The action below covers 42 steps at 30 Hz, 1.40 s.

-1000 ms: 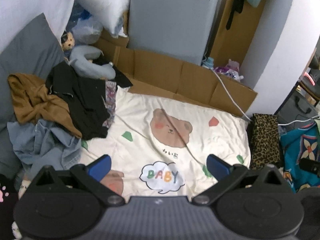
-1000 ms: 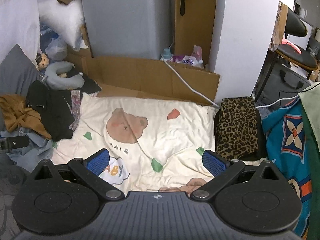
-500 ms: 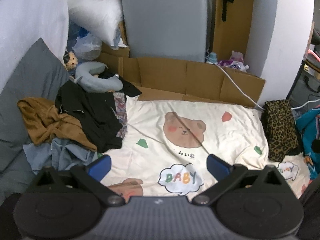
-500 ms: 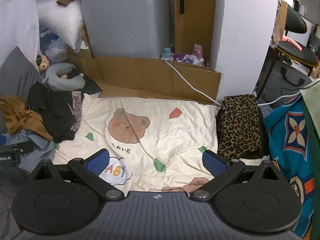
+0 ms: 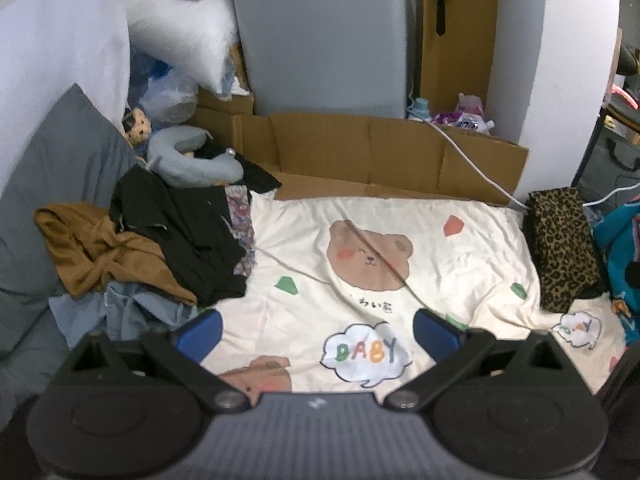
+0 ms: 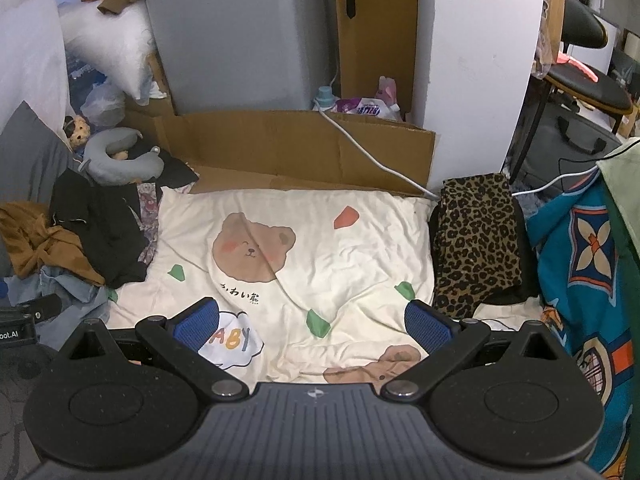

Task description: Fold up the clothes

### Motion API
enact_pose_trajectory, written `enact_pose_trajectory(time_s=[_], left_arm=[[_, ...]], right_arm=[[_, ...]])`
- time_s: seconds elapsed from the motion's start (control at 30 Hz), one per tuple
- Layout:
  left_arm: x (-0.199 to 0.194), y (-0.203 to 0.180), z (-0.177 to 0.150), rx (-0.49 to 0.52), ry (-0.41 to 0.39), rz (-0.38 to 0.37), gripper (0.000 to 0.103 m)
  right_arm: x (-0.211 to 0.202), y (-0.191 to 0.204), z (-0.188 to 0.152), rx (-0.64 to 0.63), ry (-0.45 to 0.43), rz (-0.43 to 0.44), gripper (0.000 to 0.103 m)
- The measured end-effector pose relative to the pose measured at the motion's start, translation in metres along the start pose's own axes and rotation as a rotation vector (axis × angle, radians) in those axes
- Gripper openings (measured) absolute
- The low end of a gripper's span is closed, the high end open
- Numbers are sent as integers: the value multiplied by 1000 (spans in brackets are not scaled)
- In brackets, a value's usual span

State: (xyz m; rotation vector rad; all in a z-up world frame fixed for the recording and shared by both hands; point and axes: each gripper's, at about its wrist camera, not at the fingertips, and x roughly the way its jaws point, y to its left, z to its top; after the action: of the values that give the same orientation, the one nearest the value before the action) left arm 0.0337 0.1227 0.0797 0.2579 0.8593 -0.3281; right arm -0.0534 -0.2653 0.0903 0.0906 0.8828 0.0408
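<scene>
A heap of unfolded clothes lies at the left of the cream bear-print blanket [image 5: 400,216] [image 6: 320,240]: a black garment [image 5: 180,232] [image 6: 100,224], a brown one [image 5: 92,248] [image 6: 36,244] and a pale blue one [image 5: 132,312] [image 6: 68,292]. A folded leopard-print garment [image 5: 560,240] [image 6: 476,236] rests at the blanket's right edge. My left gripper [image 5: 318,330] hovers open over the blanket's near part, nothing between its blue pads. My right gripper [image 6: 312,322] is likewise open and empty, further right.
Cardboard sheets [image 5: 360,148] [image 6: 280,140] and a grey cabinet [image 5: 320,36] stand behind the blanket. A white cable [image 6: 372,160] runs across the cardboard. A grey neck pillow [image 5: 188,160] lies behind the heap; a grey cushion [image 5: 52,168] is left. Blue patterned fabric [image 6: 580,264] lies right.
The left gripper's view has pulled back and swung right and up, showing more of the blanket and the leopard garment. The right gripper has shifted slightly. Both stay open.
</scene>
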Motion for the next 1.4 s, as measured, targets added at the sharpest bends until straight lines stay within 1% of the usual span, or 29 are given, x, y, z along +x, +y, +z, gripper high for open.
enact_pose_trajectory(time_s=[0.13, 0.33, 0.43, 0.53, 0.8, 0.97, 1.4], left_arm=[[5, 3, 2, 1, 33, -9, 102], [9, 7, 1, -4, 52, -33, 102], [10, 5, 2, 18, 57, -33, 102], [10, 2, 1, 30, 55, -28, 102], [11, 4, 1, 4, 64, -64, 102], [10, 2, 1, 15, 57, -54, 102], [10, 5, 1, 4, 53, -52, 101]], right_arm=[[1, -1, 0, 5, -6, -2, 102], [4, -2, 1, 21, -2, 7, 102], [6, -3, 2, 31, 7, 15, 102], [7, -2, 3, 37, 18, 21, 102], [4, -4, 1, 47, 7, 4, 102], [5, -7, 2, 50, 10, 5, 102], [5, -8, 1, 55, 3, 6, 102]])
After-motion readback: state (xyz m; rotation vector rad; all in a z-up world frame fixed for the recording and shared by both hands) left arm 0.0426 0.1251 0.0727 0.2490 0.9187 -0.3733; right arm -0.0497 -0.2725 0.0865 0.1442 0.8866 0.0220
